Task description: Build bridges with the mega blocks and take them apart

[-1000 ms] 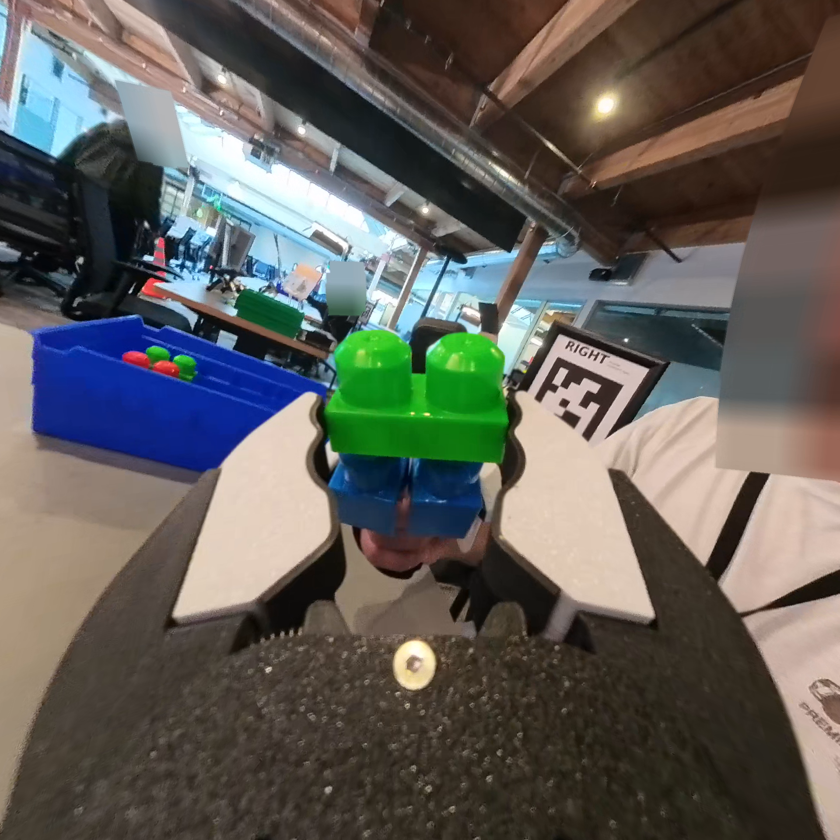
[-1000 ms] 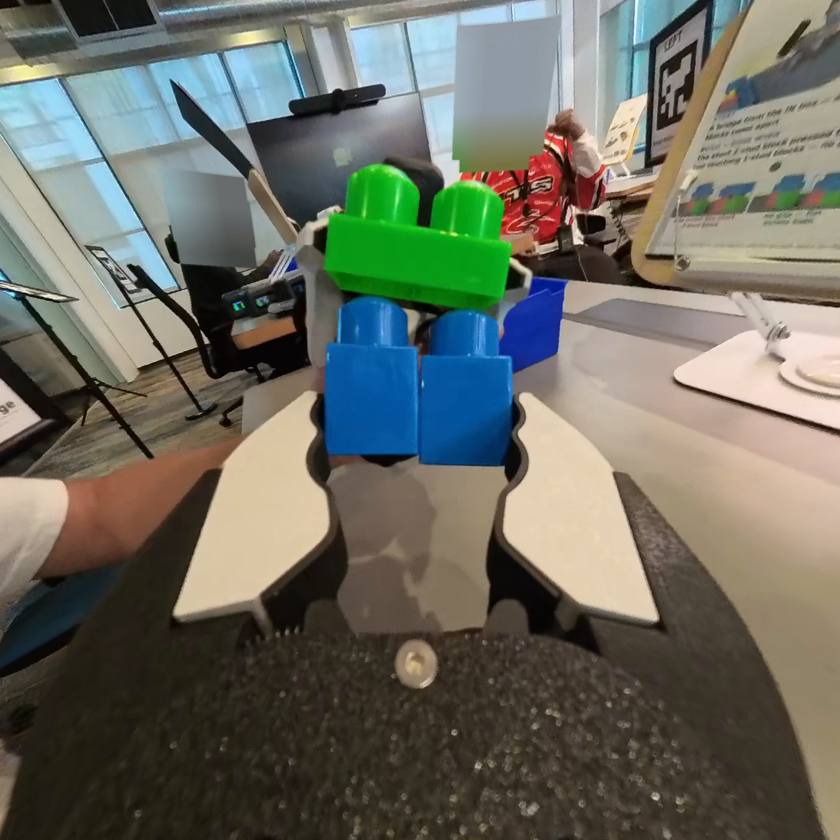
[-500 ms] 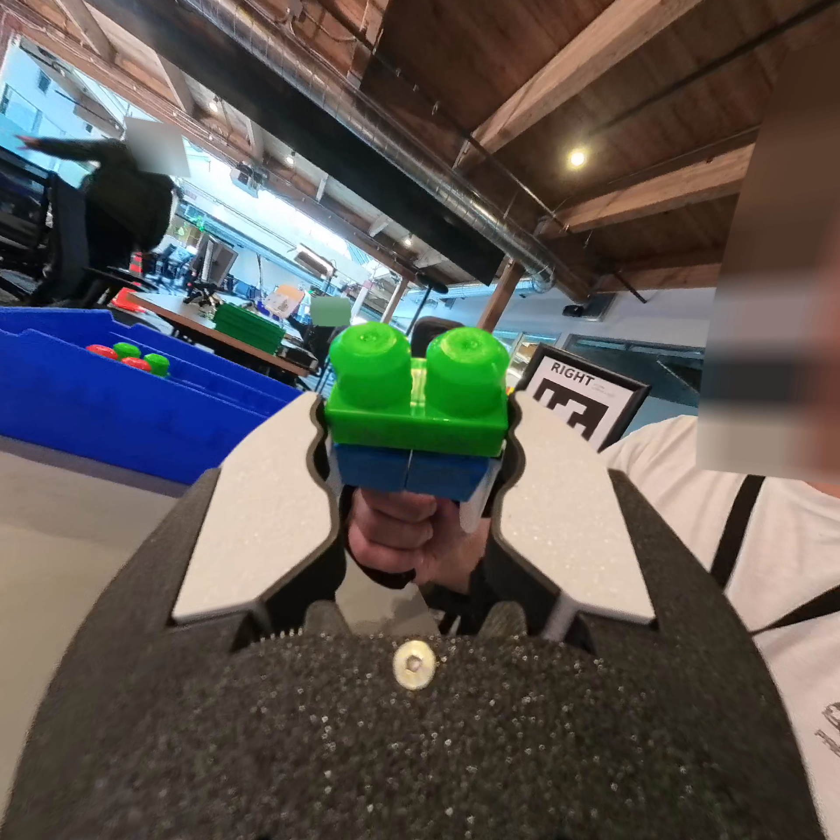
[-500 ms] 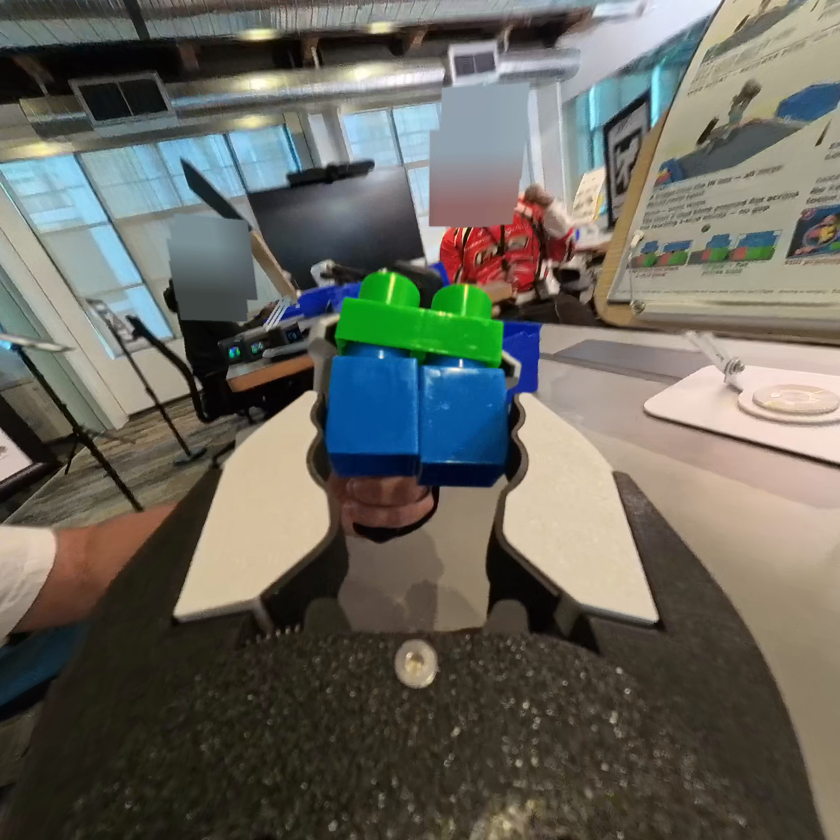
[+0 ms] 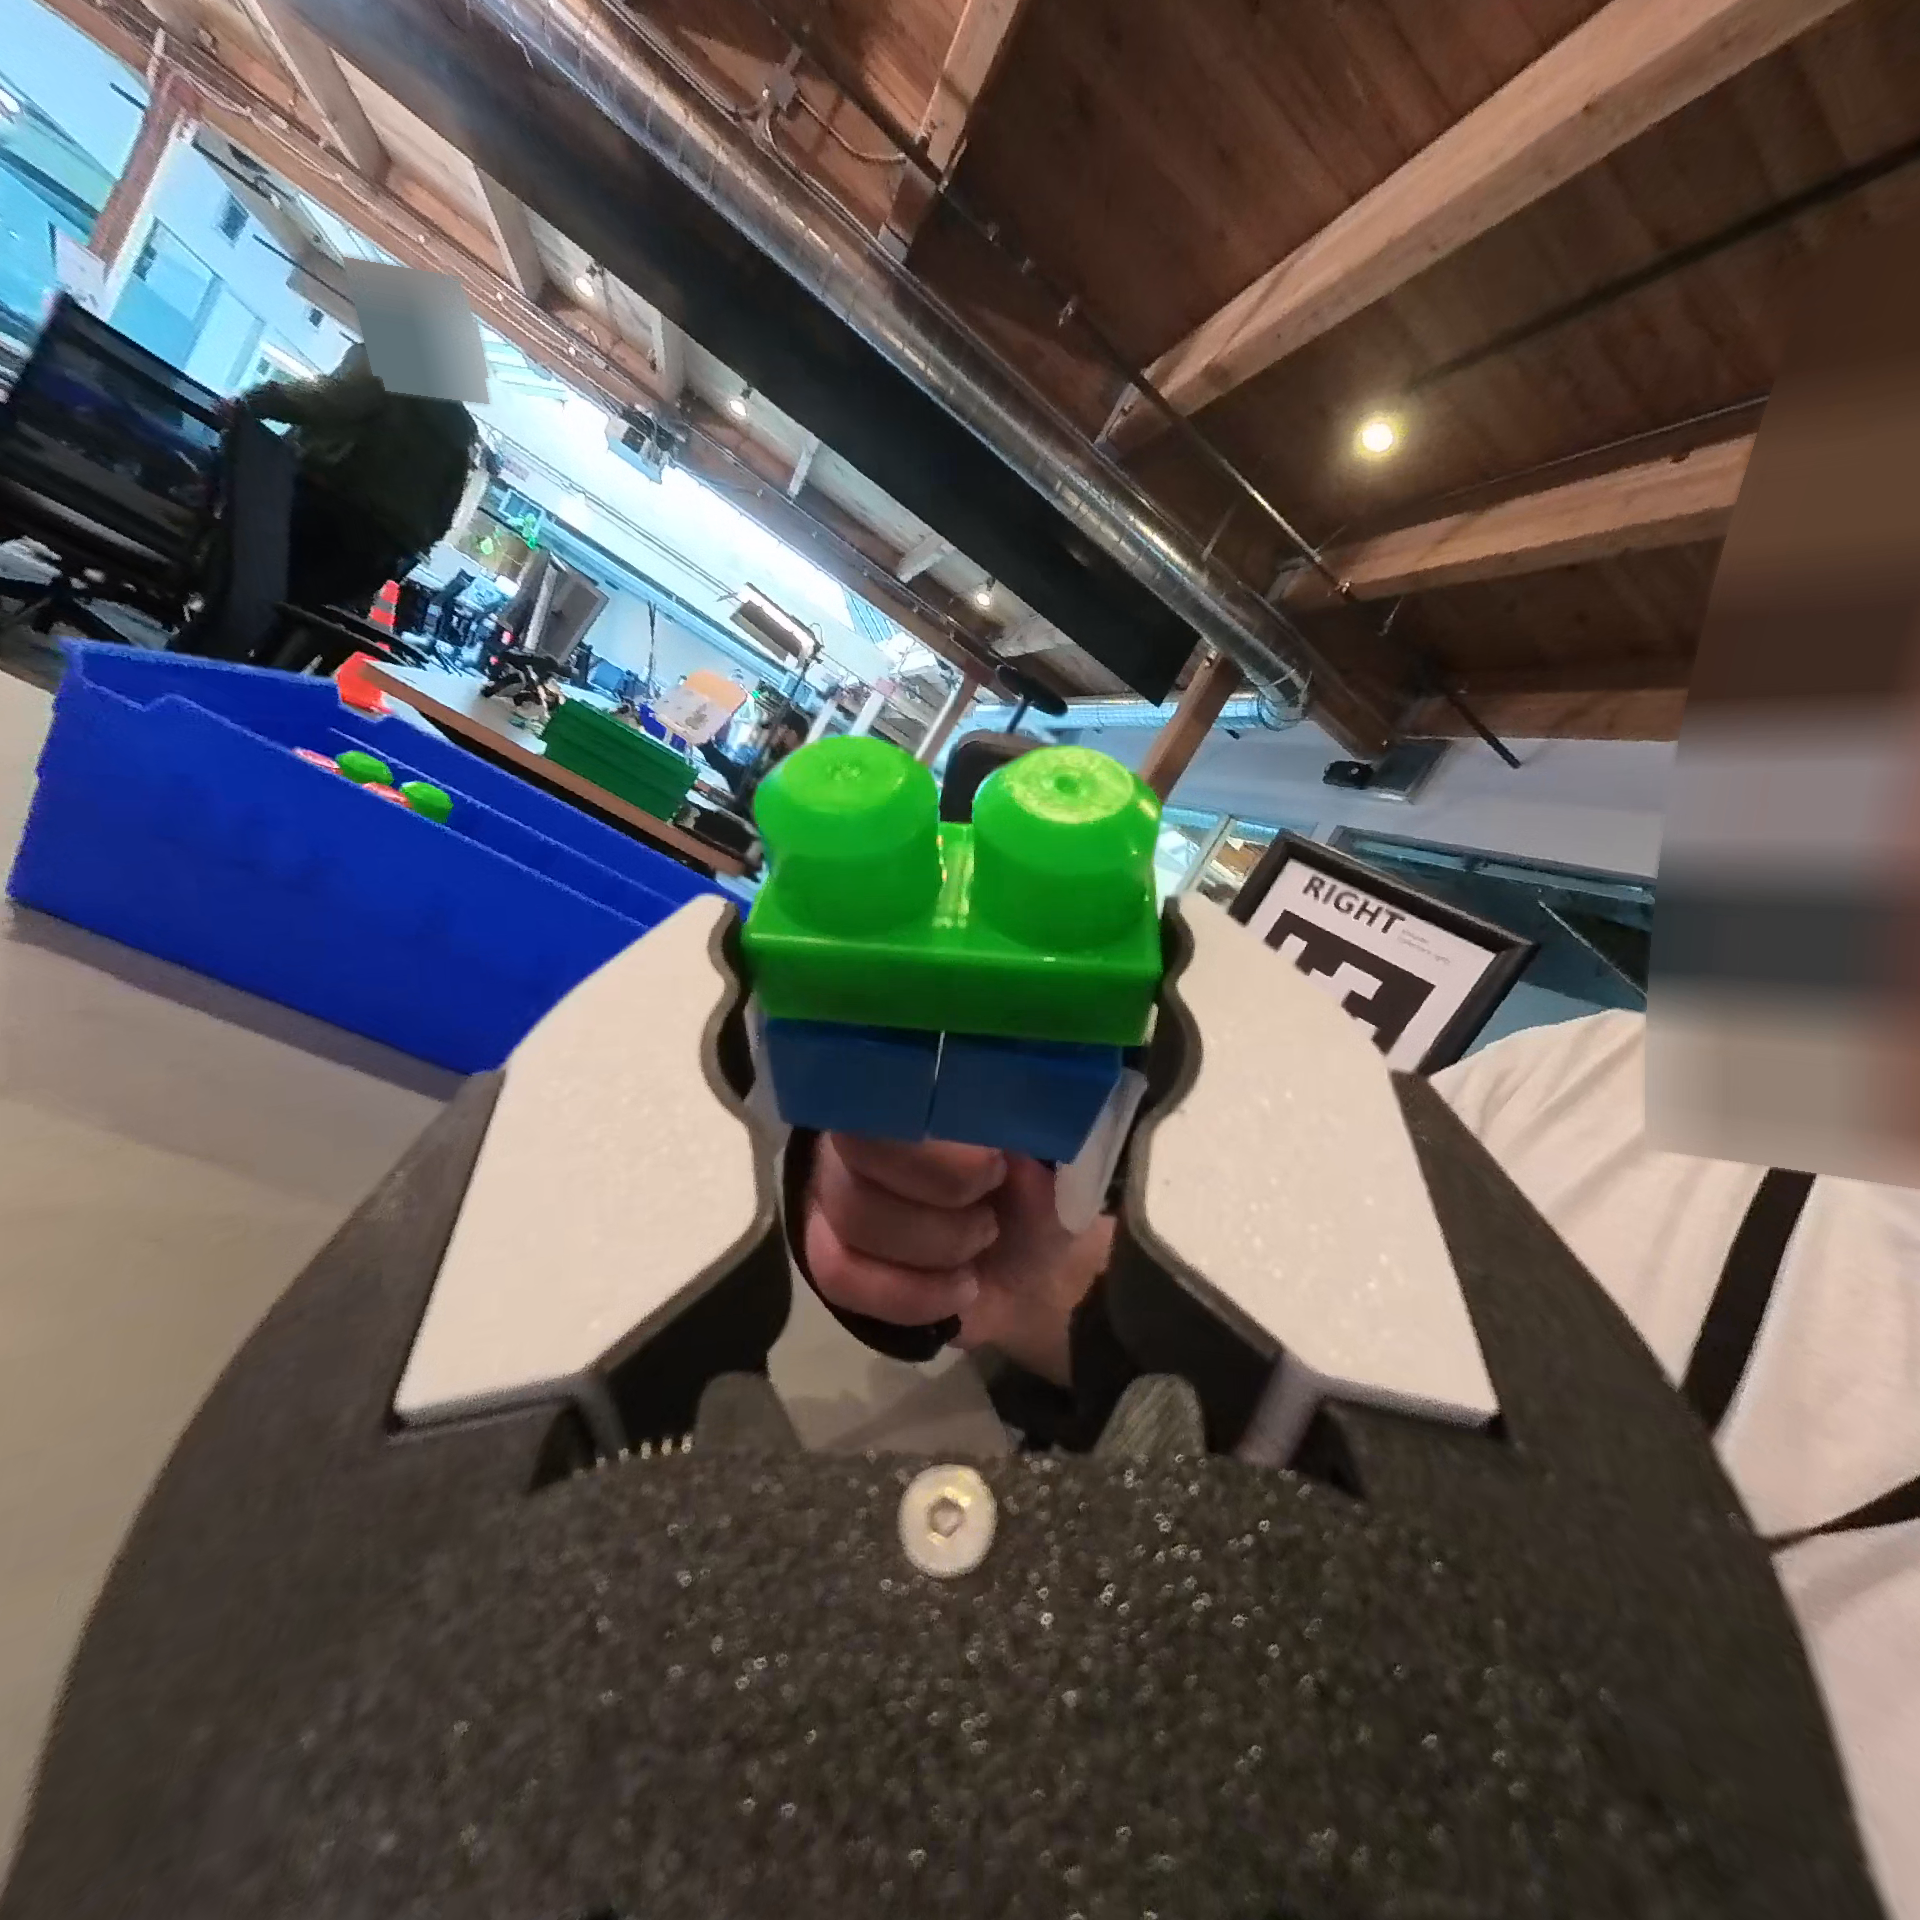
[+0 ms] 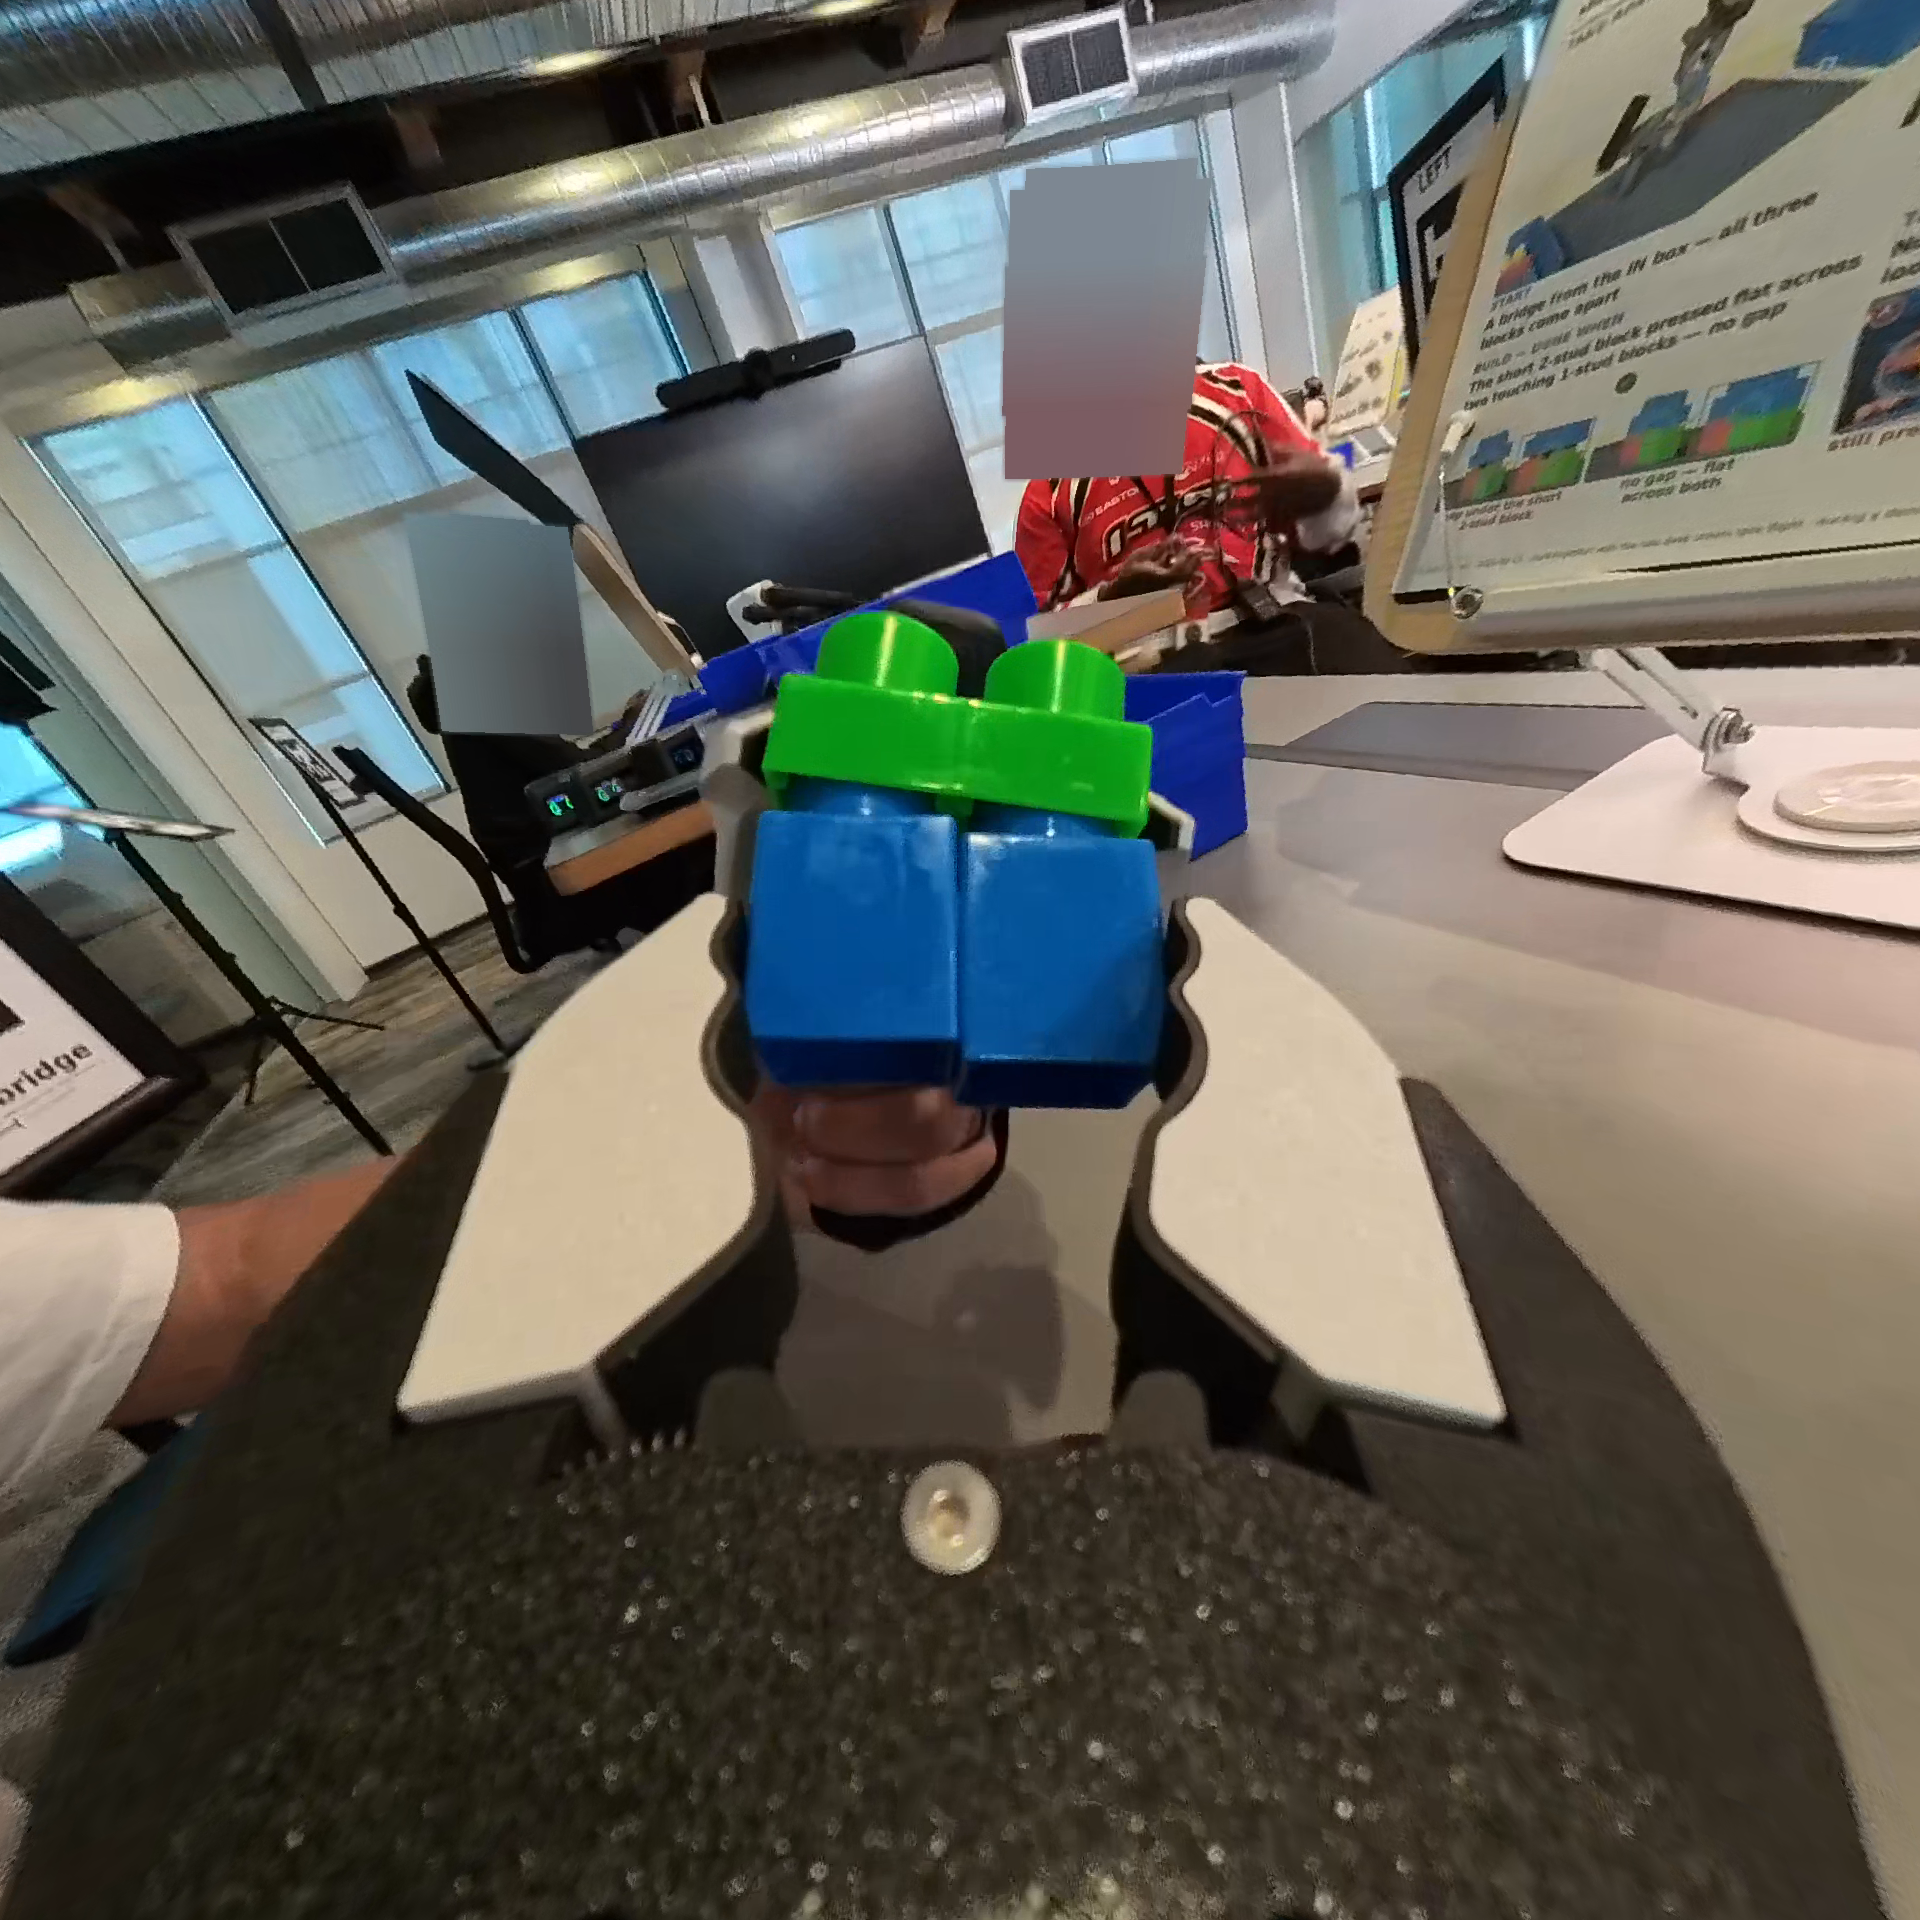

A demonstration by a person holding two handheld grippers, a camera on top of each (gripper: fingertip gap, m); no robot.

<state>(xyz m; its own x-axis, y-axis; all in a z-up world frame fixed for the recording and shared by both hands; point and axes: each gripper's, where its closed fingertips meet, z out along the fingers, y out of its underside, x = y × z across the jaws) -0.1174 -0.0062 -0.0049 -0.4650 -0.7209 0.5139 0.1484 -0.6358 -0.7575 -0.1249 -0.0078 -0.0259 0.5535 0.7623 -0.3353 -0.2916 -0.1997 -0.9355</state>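
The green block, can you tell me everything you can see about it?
The green block is shiny bright green plastic, a short flat brick with two round studs on top. It sits upright, lifted above the grey table. The left gripper pinches it by its two ends. Underneath, two blue blocks stand side by side, and the green one is pressed down across both, their studs poking into its underside. The right gripper clamps those blue blocks.
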